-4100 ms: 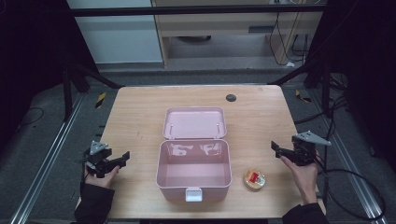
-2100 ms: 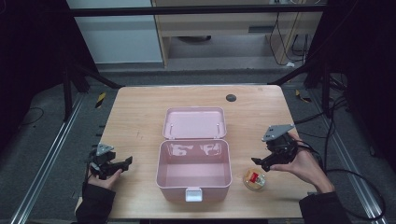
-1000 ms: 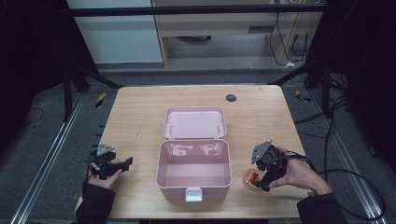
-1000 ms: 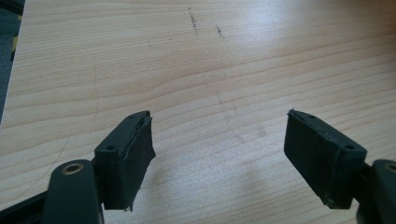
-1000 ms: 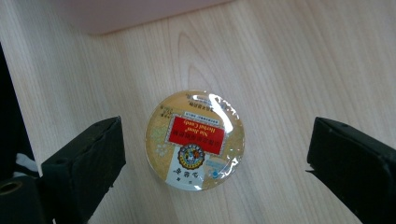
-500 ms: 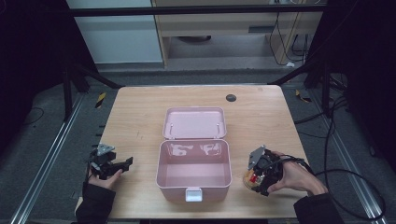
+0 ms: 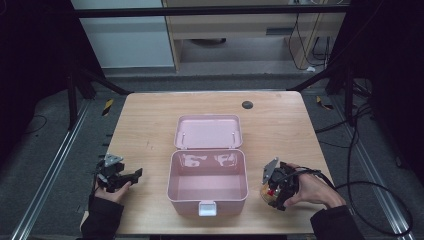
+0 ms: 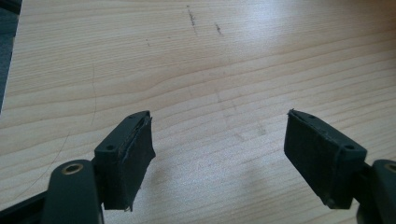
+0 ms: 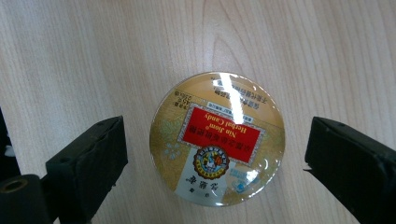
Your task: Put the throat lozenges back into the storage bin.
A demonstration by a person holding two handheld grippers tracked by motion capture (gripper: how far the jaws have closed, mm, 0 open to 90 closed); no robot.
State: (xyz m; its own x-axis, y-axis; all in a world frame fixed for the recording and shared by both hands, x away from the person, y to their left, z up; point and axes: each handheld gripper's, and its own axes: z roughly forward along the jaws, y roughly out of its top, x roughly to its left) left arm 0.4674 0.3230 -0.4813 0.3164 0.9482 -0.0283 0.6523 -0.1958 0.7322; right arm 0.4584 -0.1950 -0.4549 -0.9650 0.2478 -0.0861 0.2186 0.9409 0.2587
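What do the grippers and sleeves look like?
Both grippers, left and right, are black with two blocky jaws lined with dark pads. Each carries a grey three-cornered plate on top. A black cable trails from the right one. The person wears dark sleeves.

worktop (image 7: 150,125) left and far: bare wood, free passage | centre: open pink box (image 7: 207,175), raised lid (image 7: 208,131) blocks the far side | right near: round candy tin (image 9: 217,138) between parted right gripper (image 9: 215,158) jaws, gaps either side
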